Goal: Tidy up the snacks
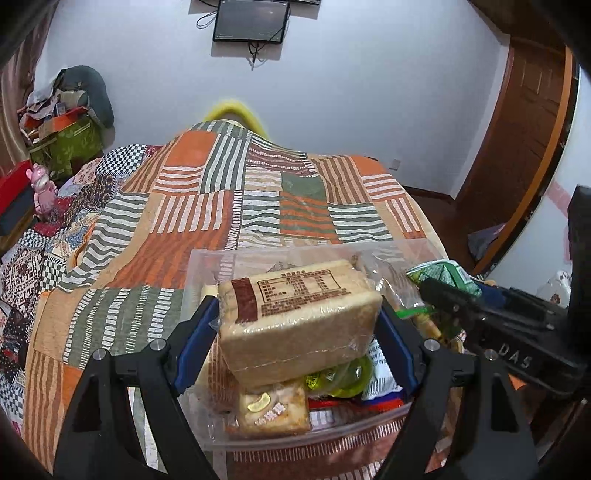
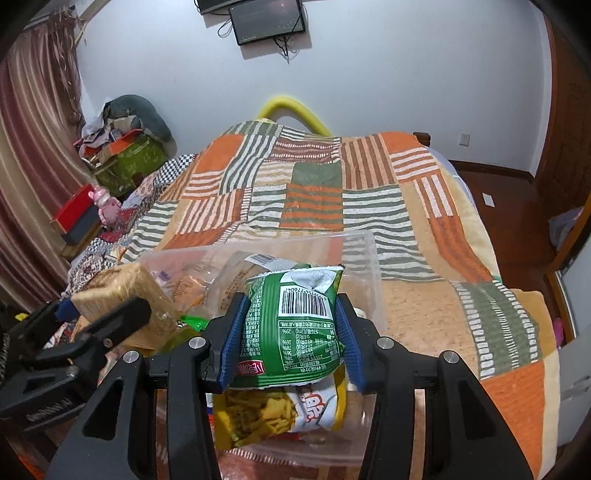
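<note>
My left gripper is shut on a wrapped block of sliced bread, held above a clear plastic bin that stands on the bed. My right gripper is shut on a green snack bag with a barcode, also over the clear plastic bin. The bin holds several snacks: a square pastry pack, a yellow-green pack and a yellow chips bag. In the left wrist view the right gripper shows at the right with the green snack bag. The bread shows at the left of the right wrist view.
The bin stands on a patchwork striped quilt covering the bed. A wall screen hangs at the far end. Piled boxes and clothes and a pink toy lie left of the bed. A wooden door is at the right.
</note>
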`<action>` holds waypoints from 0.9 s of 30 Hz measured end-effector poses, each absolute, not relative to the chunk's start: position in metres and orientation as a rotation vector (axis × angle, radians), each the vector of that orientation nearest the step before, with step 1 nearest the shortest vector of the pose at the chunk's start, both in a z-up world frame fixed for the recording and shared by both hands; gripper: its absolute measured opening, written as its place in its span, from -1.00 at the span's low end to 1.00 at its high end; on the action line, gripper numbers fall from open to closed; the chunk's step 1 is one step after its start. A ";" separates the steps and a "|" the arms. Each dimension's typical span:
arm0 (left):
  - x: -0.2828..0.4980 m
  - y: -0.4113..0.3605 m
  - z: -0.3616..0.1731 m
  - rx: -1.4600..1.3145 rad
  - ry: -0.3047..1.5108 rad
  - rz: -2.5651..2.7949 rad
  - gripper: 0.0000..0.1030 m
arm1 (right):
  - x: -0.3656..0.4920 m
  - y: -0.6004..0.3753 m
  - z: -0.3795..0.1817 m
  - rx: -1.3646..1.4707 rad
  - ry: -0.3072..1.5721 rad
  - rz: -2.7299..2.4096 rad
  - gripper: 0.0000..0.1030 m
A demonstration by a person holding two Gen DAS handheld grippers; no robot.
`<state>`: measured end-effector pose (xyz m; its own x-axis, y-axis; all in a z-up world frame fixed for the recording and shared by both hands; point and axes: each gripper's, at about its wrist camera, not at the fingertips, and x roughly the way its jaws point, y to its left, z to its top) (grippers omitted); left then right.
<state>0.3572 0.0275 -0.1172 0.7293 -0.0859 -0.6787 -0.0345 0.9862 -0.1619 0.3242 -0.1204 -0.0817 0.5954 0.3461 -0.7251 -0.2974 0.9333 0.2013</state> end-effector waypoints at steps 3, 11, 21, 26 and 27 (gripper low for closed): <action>0.362 0.030 -0.124 -0.179 0.781 -0.021 0.65 | 0.325 -0.122 -0.084 0.060 0.859 0.381 -0.11; 0.352 0.029 -0.125 -0.162 0.786 -0.024 0.72 | 0.313 -0.124 -0.078 0.026 0.840 0.373 0.28; 0.308 0.021 -0.088 -0.083 0.680 -0.028 0.74 | 0.276 -0.129 -0.043 0.018 0.759 0.388 0.33; 0.273 0.022 -0.060 -0.087 0.617 -0.040 0.74 | 0.248 -0.134 -0.016 0.052 0.707 0.404 0.33; 0.262 0.023 -0.051 -0.086 0.592 -0.038 0.74 | 0.243 -0.134 -0.011 0.055 0.693 0.405 0.33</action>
